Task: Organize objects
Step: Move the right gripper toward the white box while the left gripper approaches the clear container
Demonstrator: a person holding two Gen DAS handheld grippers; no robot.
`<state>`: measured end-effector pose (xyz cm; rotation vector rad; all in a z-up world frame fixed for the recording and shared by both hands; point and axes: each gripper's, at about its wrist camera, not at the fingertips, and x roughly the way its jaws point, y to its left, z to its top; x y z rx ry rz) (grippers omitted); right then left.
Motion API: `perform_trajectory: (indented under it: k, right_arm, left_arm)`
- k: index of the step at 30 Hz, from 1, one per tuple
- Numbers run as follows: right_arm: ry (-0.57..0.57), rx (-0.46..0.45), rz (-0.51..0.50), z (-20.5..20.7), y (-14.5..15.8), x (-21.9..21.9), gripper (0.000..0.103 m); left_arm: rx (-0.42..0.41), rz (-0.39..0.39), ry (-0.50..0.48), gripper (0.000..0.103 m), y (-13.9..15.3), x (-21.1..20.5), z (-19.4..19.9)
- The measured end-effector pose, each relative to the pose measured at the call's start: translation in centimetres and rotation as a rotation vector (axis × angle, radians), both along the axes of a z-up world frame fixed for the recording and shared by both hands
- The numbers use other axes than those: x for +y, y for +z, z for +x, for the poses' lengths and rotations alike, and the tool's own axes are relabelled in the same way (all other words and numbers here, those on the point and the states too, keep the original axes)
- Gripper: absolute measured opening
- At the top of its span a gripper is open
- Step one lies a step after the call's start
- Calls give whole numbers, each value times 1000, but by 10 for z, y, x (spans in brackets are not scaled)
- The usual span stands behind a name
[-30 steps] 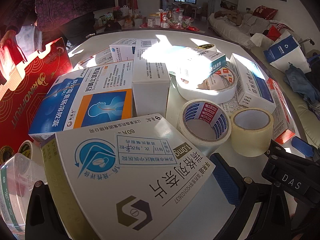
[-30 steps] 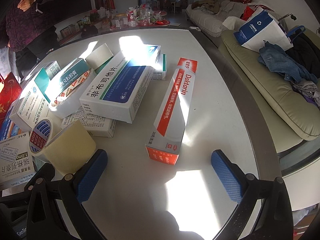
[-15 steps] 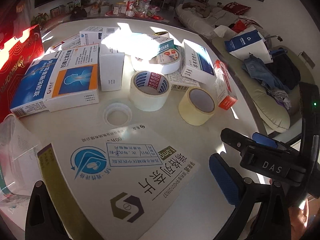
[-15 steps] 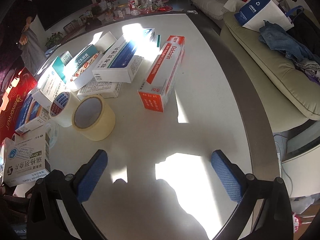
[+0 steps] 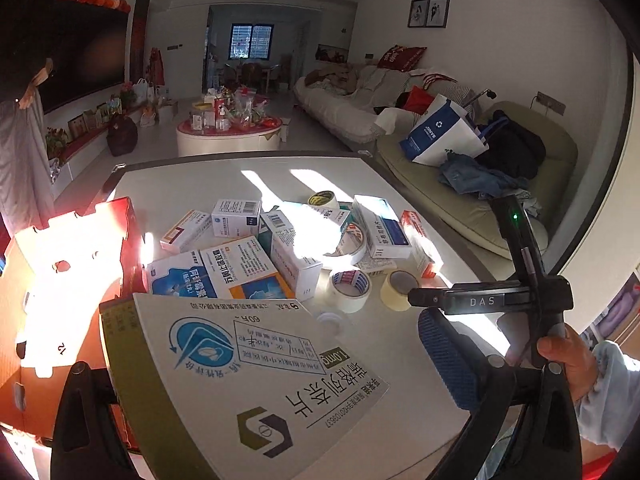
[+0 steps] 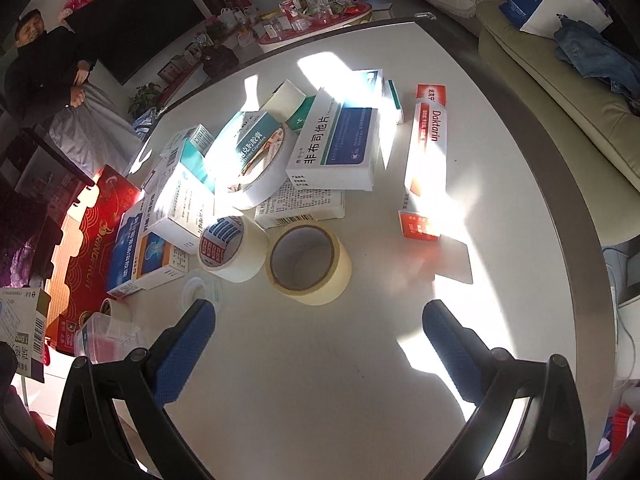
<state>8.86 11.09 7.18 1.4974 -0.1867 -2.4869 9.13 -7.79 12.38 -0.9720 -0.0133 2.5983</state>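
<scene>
The left gripper (image 5: 260,384) is raised clear of the table (image 6: 320,392), clamped on a white medicine box (image 5: 256,376) whose long axis slants from its lower right end up towards the red carton (image 5: 68,280) on its left, printed face up. The right gripper (image 6: 320,344), held by a hand (image 5: 568,360), hovers level with jaws spread wide and empty, the beige tape roll (image 6: 308,264) just ahead between its fingers. Against the frame half a second back, the left gripper has lifted and tilted up, and the box pile (image 5: 280,244) now lies further ahead.
</scene>
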Motion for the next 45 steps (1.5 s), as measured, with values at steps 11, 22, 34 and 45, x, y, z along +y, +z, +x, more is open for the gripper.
perform_trajectory:
  k: [11, 22, 34, 45]
  right_arm:
    - [89, 22, 108, -13, -19, -30, 103]
    - [-8, -25, -86, -4, -13, 17, 103]
    - [-12, 2, 52, 16, -27, 4, 103]
    - [-6, -11, -8, 24, -14, 11, 103]
  left_arm:
    - [-53, 40, -59, 103, -31, -12, 3]
    - [-487, 743, -318, 103, -25, 7, -84]
    - [-915, 913, -84, 103, -57, -19, -94]
    - [-641, 349, -114, 103, -7, 7, -71]
